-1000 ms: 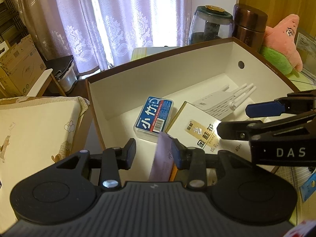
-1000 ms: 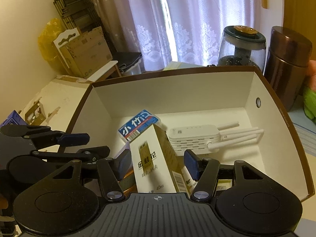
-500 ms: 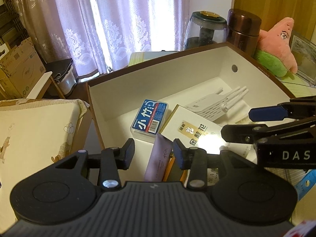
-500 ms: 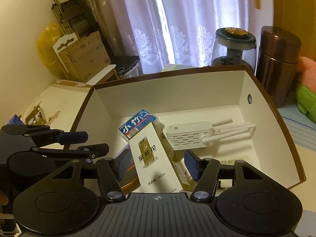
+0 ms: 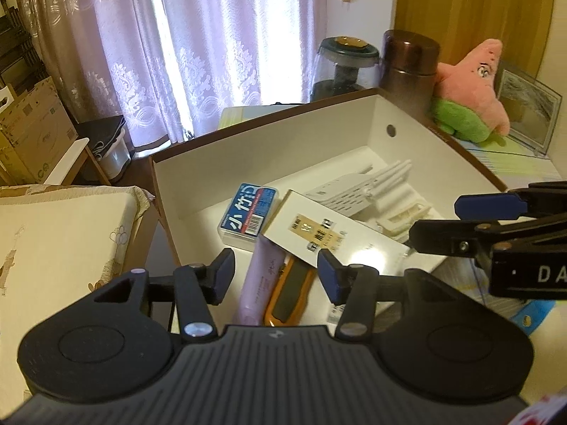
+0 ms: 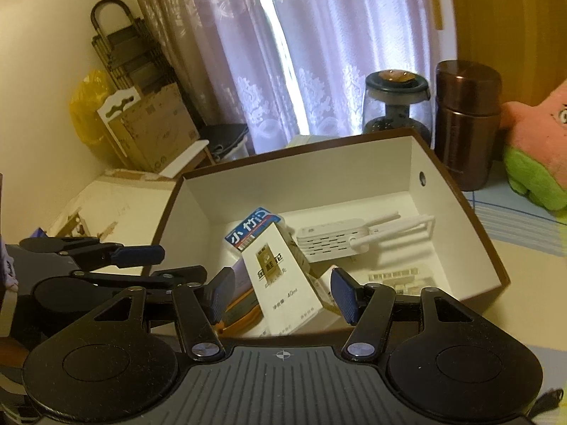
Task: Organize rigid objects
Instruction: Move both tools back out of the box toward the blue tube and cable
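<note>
i see a brown-rimmed white cardboard box [image 5: 269, 163] open on top, holding the rigid stuff. in it: a tall white carton with a gold label [image 6: 280, 283], a clear flat plastic case with a blue label [image 5: 248, 214], a white router with four antennas [image 6: 336, 239], a pink tube [image 5: 262, 279] and an orange-and-black utility knife [image 5: 288, 292].

the white carton lies leaning across the pile, its long axis running from the near wall toward the blue-label case, and its far end overlaps that case. pink tube and knife lie side by side under the carton's near end, long axes pointing away from me. router lies flat at the right side of the box floor, antennas pointing right toward the wall with the round hole.

left gripper [image 5: 276, 272] is above the near edge of the box, jaws opening, pink tube and knife visible below the gap, pads touching nothing. right gripper [image 6: 280, 294] is unclenched too, the carton showing between its pads with gaps either side, no contact that i can see.

box sits on a light tabletop [image 6: 524, 272]. behind it: a glass jar with a dark lid [image 6: 395, 106], a brown metal flask [image 6: 467, 124], a pink-and-green plush star [image 5: 471, 106], lilac lace curtains [image 5: 212, 42]. cardboard boxes [image 6: 156, 131] stand at the left wall.
</note>
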The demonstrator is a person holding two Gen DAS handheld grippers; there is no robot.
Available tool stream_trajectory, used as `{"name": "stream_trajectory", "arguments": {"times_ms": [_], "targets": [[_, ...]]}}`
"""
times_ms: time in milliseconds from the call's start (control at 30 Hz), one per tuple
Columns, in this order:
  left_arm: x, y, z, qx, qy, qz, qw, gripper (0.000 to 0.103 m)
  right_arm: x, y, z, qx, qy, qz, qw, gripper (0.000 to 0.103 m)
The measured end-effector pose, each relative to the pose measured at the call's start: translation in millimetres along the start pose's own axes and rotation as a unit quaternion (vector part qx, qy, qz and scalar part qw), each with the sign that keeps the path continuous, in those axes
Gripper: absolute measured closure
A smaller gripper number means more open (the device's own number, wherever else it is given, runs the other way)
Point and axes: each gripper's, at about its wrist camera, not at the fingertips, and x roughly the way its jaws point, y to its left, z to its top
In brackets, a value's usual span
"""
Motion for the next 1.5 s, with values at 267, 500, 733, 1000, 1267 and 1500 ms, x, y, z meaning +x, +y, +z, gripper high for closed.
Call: {"name": "stream_trajectory", "arguments": {"times_ms": [267,500,733,1000,1267,1500], "targets": [[-27,-17,-15,0.009,-0.009,-0.026,0.9996,0.055,-39,-2,-25,0.015,-0.01,-0.006,1.0,0.045],[-47,-32,-32,0.017,-0.01,-0.052,0.9984,0.055,-70,-5,-50,0.031,-0.012,-0.012,0.999,0.045],[-62,-52,-48,0.03,-0.006,-0.075,0.9967,0.055,-93,-9,-77,0.034,-0.002,-0.032,0.999,0.045],[-63,-75,-70,0.048,0.015,-0.098,0.994,0.055,-112,-21,-111,0.055,0.011,-0.063,0.996,0.045],[-56,-106,-88,0.077,0.036,-0.124,0.9886,0.055,-125,-46,-147,0.09,0.031,-0.113,0.989,0.045],[-48,-139,-93,0.111,0.044,-0.15,0.9815,0.055,-141,-69,-170,0.125,0.033,-0.158,0.979,0.045]]}}
